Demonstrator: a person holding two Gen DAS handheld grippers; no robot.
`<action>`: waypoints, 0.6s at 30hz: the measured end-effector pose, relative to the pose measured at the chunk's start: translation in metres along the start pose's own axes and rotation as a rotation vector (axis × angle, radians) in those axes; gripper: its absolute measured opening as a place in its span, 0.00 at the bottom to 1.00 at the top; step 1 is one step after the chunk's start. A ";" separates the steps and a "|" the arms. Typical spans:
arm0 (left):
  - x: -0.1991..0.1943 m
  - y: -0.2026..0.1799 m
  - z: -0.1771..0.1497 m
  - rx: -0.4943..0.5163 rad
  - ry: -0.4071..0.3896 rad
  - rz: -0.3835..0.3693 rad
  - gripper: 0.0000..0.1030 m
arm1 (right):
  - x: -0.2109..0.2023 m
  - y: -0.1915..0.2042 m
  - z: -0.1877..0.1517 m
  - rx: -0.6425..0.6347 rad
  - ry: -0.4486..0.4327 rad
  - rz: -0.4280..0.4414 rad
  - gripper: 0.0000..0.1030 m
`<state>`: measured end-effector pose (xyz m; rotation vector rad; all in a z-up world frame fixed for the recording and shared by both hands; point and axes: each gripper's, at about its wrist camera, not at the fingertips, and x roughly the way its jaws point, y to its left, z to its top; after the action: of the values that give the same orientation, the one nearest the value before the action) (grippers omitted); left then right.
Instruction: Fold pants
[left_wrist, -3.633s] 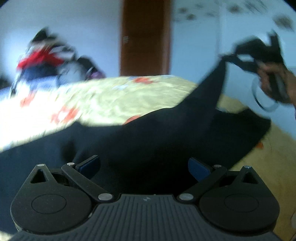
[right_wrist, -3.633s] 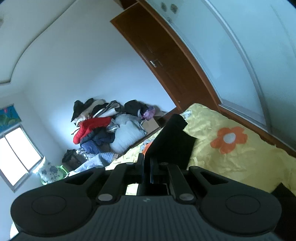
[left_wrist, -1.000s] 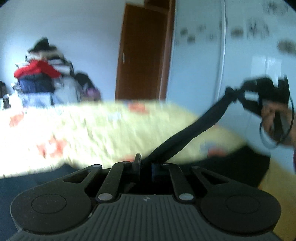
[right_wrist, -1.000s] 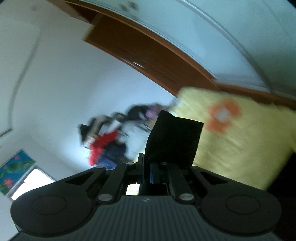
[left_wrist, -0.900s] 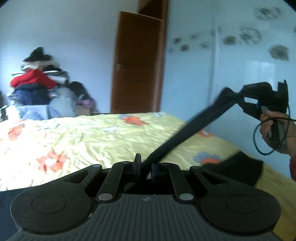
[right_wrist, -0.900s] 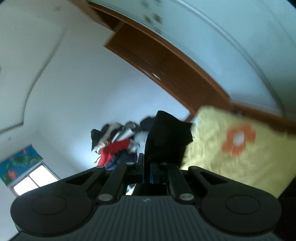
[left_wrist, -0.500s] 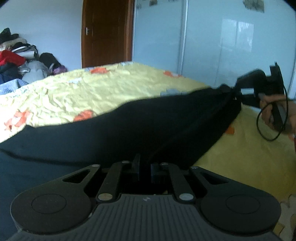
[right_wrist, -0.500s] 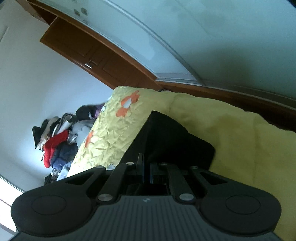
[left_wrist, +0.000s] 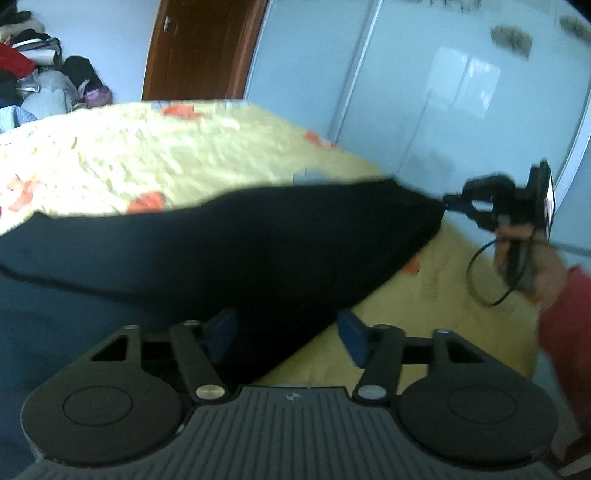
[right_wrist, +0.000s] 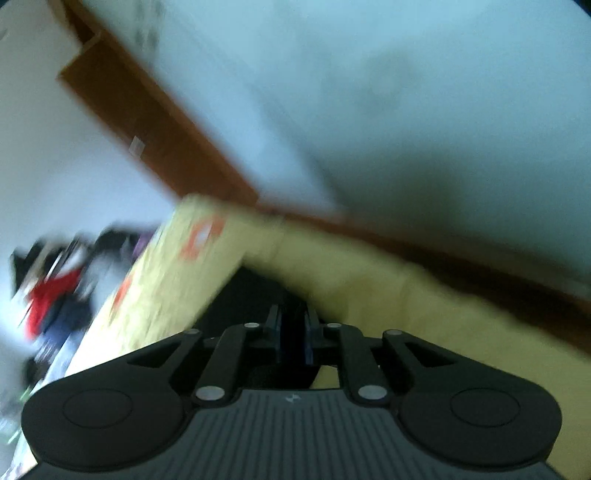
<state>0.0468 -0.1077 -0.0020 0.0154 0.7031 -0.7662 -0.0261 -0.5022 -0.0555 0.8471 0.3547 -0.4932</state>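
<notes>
Left wrist view: my camera sits just behind my left gripper (left_wrist: 286, 334), looking forward and slightly down, close over the black cloth pants (left_wrist: 236, 251) on the yellow flowered bedspread (left_wrist: 155, 162). It faces the brown wooden door (left_wrist: 199, 48) and pale glossy wardrobe panels (left_wrist: 436, 96); my right gripper (left_wrist: 452, 205) shows at far right.

Right wrist view: camera behind my right gripper (right_wrist: 293, 332), rolled sideways, low and near the bedspread (right_wrist: 369, 288), blurred.

Shared: pants (right_wrist: 251, 291), bedspread, door (right_wrist: 147, 122), heap of mixed clothes (right_wrist: 55, 280).

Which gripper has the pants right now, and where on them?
Right gripper pinches a corner of the black pants. Left gripper has just opened its jaws; the cloth lies loose between them.
</notes>
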 end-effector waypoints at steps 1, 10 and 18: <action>-0.004 0.003 0.005 -0.007 -0.022 0.012 0.69 | -0.009 0.007 0.000 -0.026 -0.067 -0.027 0.15; 0.022 0.051 0.042 -0.026 0.048 0.340 0.76 | 0.015 0.193 -0.106 -0.831 0.322 0.441 0.58; 0.070 0.098 0.052 0.015 0.130 0.525 0.87 | 0.042 0.271 -0.208 -1.238 0.453 0.469 0.59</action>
<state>0.1753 -0.0942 -0.0257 0.2556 0.7727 -0.2681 0.1354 -0.1991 -0.0351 -0.2040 0.7370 0.3873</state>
